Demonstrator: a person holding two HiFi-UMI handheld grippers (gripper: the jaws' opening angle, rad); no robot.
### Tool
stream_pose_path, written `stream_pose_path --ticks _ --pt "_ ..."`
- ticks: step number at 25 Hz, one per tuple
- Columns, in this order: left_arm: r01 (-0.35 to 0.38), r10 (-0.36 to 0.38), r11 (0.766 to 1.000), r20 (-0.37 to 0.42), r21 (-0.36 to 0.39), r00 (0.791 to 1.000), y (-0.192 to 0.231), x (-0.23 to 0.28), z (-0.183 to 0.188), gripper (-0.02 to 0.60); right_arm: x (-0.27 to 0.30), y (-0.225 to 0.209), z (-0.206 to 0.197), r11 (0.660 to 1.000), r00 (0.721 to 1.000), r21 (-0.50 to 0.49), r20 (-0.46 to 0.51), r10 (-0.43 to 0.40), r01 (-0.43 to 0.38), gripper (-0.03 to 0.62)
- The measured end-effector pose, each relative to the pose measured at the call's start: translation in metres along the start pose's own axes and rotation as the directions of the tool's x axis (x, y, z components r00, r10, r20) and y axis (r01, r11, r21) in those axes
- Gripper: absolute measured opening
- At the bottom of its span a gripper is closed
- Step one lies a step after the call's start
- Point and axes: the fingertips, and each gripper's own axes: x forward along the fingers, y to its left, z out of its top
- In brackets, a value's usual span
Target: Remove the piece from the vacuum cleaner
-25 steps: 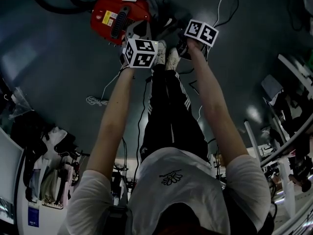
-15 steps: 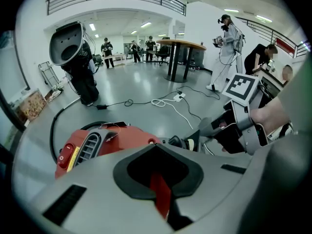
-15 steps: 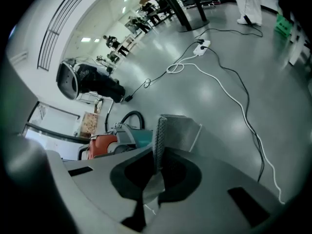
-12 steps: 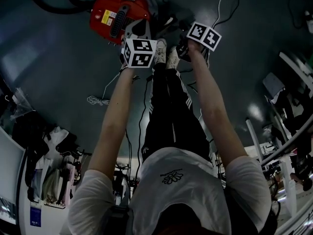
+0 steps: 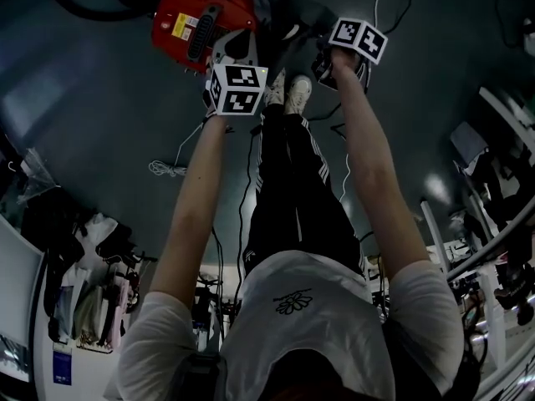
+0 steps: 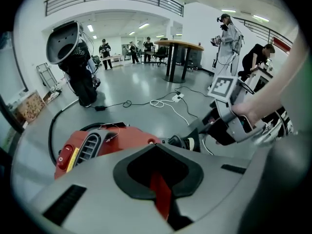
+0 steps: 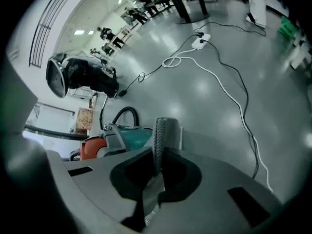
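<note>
The red vacuum cleaner (image 5: pixel 201 23) lies on the grey floor just ahead of the person's shoes. My left gripper (image 5: pixel 232 55) sits over its near end, and in the left gripper view (image 6: pixel 158 182) its jaws are shut on a red edge of the vacuum body (image 6: pixel 107 143). My right gripper (image 5: pixel 324 57) is off to the right of the vacuum. In the right gripper view (image 7: pixel 156 179) it is shut on a thin grey piece (image 7: pixel 160 138) with a ribbed edge that stands up out of the jaws. The vacuum (image 7: pixel 122 138) lies apart from that piece, behind and to its left.
A black hose (image 5: pixel 92 7) curls out from the vacuum at the far left. Cables cross the floor, with a white cord (image 5: pixel 167 170) and a power strip (image 7: pixel 202 40). The person's shoes (image 5: pixel 288 92) stand between the grippers. A round table (image 6: pixel 180 45) and several people are further back.
My right gripper has drifted up and to the right in the head view, away from the shoes. The left gripper has stayed on the vacuum.
</note>
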Motion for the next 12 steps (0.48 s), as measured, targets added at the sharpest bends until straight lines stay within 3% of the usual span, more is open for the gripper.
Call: stream_pose_path --ticks 2,6,12 --pt "-0.003 0.003 1.0 0.0 -0.022 1.0 0.0 0.001 0.0 0.005 -0.004 -0.008 -0.013 0.997 0.999 0.073 0.032 0.033 -0.035 0.025" --pt "0.0 0.0 0.999 0.001 -0.038 1.0 0.0 0.0 0.001 0.005 -0.012 -0.007 -0.022 0.994 0.997 0.095 0.068 0.038 -0.044 0.025" --pt "0.003 -0.003 1.0 -0.001 -0.031 1.0 -0.008 -0.001 0.002 0.005 -0.029 -0.015 -0.037 0.97 0.988 0.217 0.129 0.081 -0.107 0.025"
